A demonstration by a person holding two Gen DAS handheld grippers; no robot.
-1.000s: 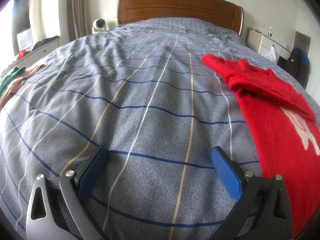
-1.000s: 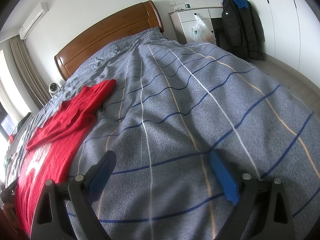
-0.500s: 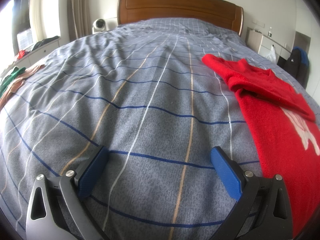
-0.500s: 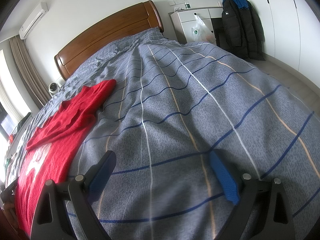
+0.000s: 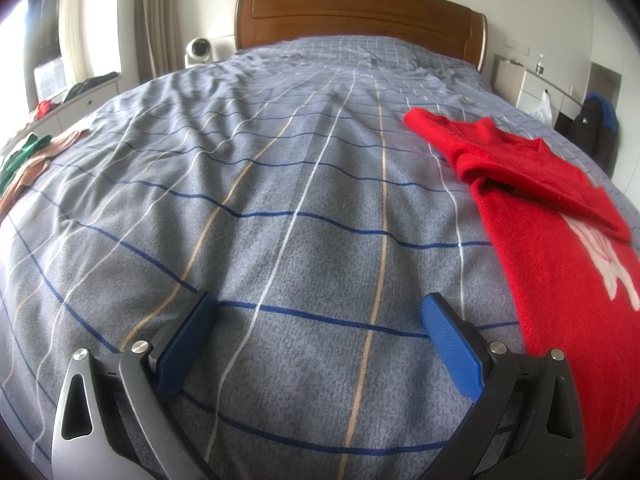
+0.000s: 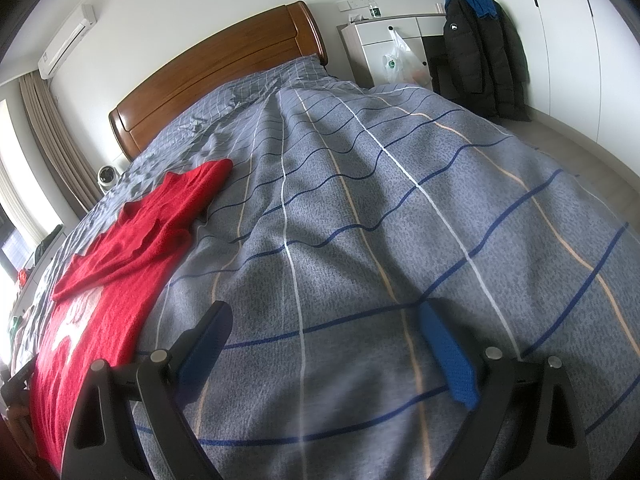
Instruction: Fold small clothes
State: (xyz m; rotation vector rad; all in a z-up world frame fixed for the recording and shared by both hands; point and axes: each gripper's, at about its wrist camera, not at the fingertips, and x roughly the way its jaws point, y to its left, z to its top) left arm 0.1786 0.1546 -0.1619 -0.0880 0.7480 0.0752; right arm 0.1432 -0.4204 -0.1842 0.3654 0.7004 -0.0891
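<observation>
On the grey checked bedcover (image 5: pixel 304 184) lay one red sweater (image 5: pixel 560 264), and it was the only garment spread on the middle of the bed. One sleeve was folded across the chest, so that it partly covered a white figure on the front; the other sleeve reached toward the far wooden headboard (image 5: pixel 360 16). The knit looked soft and thick. Two grippers were in view, one in each camera. The left gripper (image 5: pixel 318 322) hovered low over bare cover with its blue pads spread wide and nothing between them, and the sweater was just to its right. The right gripper (image 6: pixel 324 334) was also spread wide and empty, with the sweater to its left. At the far left edge lay a few other clothes (image 5: pixel 28 160), green and beige.
</observation>
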